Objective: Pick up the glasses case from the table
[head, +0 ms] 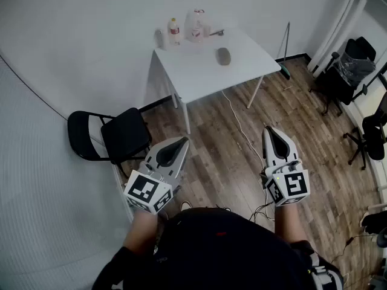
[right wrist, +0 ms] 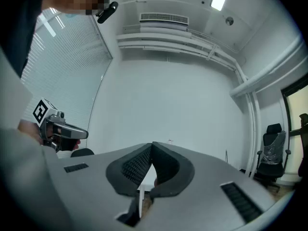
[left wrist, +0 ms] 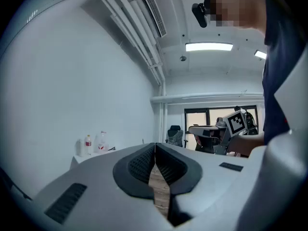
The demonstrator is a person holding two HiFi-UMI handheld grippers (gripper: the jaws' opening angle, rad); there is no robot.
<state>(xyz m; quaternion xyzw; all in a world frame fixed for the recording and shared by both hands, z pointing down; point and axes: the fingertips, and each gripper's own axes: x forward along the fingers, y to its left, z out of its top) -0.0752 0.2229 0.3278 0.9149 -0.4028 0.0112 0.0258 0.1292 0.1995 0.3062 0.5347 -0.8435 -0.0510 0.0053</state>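
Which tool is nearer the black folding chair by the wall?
Left. The left tool is just to the right of the black folding chair, close to its seat. The right tool is much farther right, beyond the left one.

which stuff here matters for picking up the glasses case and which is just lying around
For the job: glasses case, white table, left gripper, right gripper.
Just around: bottles, folding chair, floor cable, office chair.

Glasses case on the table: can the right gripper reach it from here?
Probably not yet: the right gripper is shut and well short of the table. Nothing blocks the glasses case, so stepping closer should do.
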